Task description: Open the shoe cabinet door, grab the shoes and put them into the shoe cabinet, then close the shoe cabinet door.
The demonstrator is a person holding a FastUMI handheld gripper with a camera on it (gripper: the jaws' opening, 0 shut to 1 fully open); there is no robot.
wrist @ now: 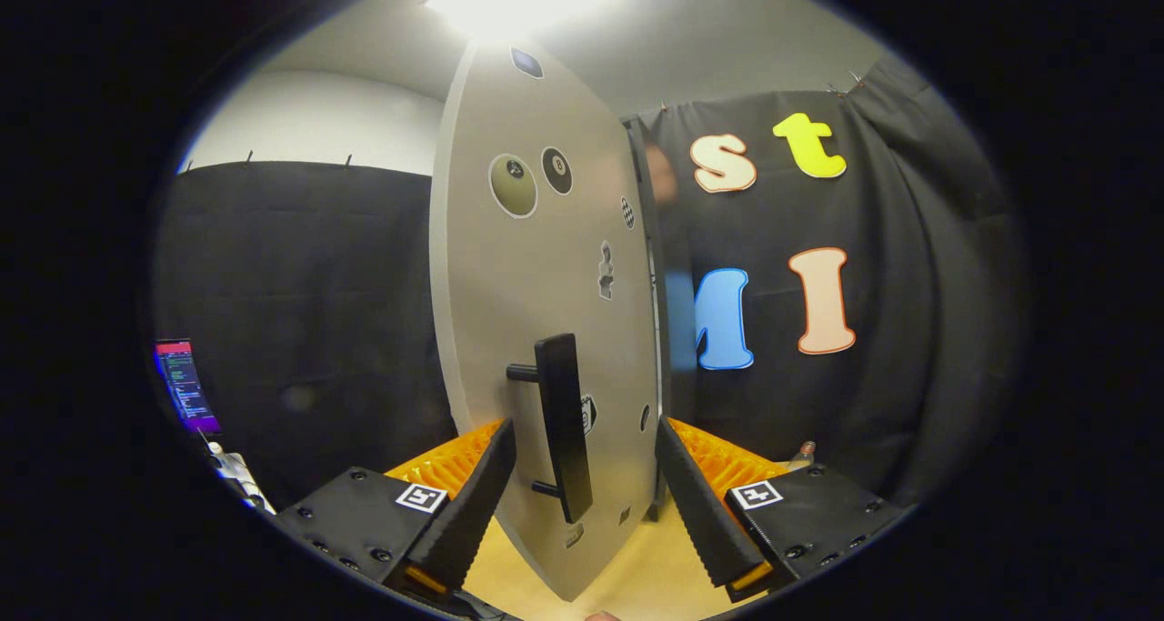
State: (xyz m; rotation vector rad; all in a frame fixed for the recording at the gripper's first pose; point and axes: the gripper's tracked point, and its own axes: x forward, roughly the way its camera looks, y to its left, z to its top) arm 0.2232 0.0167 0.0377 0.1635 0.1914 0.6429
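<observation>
Spread wide, the fingers (pixel 585 503) pinch nothing; their ridged pads (pixel 468 503) stand on either side of the door's lower edge. Between them, just ahead, the black handle (pixel 562 425) stands upright on the grey cabinet door (pixel 509 275), which is swung partly open over the pale wooden surface (pixel 637 566). Beyond hangs the dark booth wall (pixel 309 312). No shoes can be made out. Closing off-centre could make the pads slip off the narrow handle, or nudge the door shut again.
</observation>
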